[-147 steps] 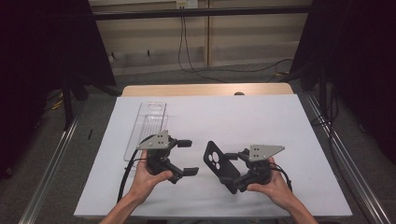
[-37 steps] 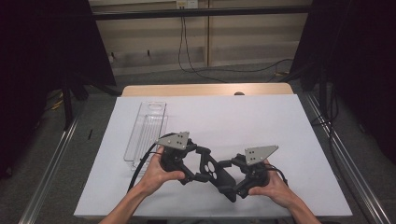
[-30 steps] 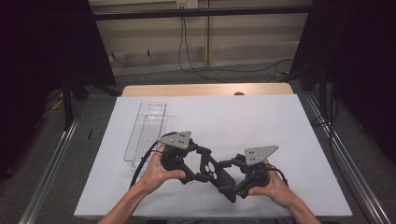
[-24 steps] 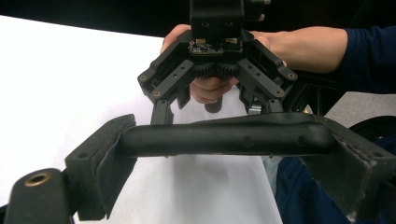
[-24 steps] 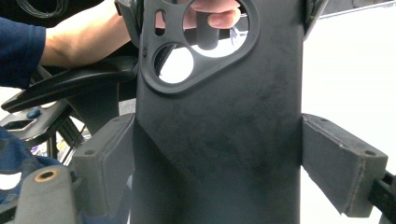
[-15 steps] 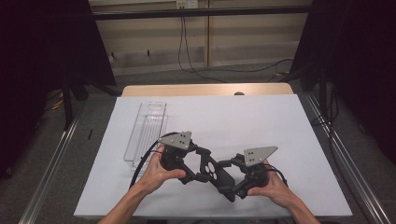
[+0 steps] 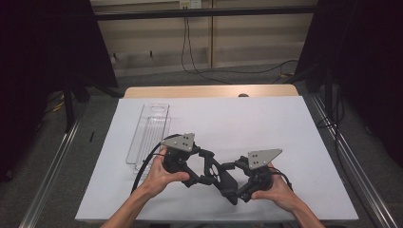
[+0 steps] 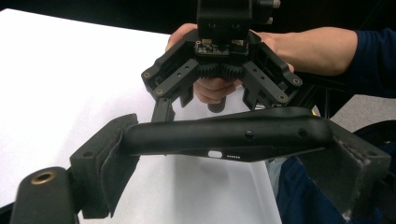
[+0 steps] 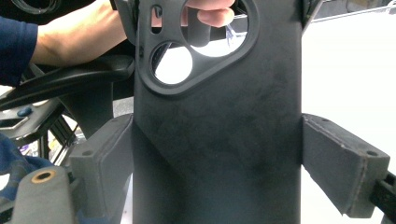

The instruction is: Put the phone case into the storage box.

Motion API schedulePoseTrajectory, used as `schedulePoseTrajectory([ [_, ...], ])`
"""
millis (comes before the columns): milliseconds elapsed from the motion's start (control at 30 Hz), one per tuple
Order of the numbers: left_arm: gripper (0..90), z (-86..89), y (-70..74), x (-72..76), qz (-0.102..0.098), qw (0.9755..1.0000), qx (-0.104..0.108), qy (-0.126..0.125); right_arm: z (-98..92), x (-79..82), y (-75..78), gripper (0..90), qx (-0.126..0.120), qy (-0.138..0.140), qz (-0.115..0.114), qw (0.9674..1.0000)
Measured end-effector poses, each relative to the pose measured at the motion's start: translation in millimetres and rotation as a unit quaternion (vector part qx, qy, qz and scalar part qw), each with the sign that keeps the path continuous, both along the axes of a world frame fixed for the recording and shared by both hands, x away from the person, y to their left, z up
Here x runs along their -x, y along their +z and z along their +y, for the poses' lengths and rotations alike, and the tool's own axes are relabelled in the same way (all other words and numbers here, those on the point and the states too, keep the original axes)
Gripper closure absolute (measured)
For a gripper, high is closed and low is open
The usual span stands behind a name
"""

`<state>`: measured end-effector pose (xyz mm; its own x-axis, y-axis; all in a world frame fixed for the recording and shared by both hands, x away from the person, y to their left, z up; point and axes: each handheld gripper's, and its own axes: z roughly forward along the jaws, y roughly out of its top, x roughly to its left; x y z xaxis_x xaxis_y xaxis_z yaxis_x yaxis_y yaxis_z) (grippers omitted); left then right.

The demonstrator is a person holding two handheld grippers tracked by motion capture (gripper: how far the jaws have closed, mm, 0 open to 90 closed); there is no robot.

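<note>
Clearly the black phone case [image 7: 216, 172], held just above the white table [image 7: 237, 118] with your left gripper [image 7: 205, 168] and right gripper [image 7: 231, 183] both clamped across its edges, is light, thin, bendy and matte, so pinch its rims gently

A white table [image 7: 304, 123] is standing on a grey carpeted floor [image 7: 47, 190], its wooden edge [image 7: 209, 91] showing at the far side. Black curtains [image 7: 43, 57] are hanging at left and right, framing a pale panelled wall [image 7: 247, 33]. Cables [image 7: 190, 57] are trailing down the wall and across the floor. Metal rails [image 7: 52, 171] are flanking the table.
</note>
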<state>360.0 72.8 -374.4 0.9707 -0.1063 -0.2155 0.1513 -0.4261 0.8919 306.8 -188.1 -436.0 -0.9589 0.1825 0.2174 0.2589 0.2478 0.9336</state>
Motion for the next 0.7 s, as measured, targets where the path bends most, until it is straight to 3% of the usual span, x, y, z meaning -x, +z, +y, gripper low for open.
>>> schedulePoseTrajectory([
  [167,14.5,2.1,2.9,0.1,-0.002,0.9999,0.008,0.013,-1.1,-1.2,-0.2,10.8,-0.006,-0.011,0.008,0.9999],
  [400,14.5,8.3,6.8,-2.0,-0.003,0.9993,0.013,0.034,-4.4,-0.9,2.1,5.7,-0.015,-0.043,-0.002,0.9990],
  [700,14.5,12.4,8.0,-3.9,-0.006,0.9981,0.003,0.060,-9.8,-1.5,4.3,1.5,-0.017,-0.085,-0.011,0.9962],
])
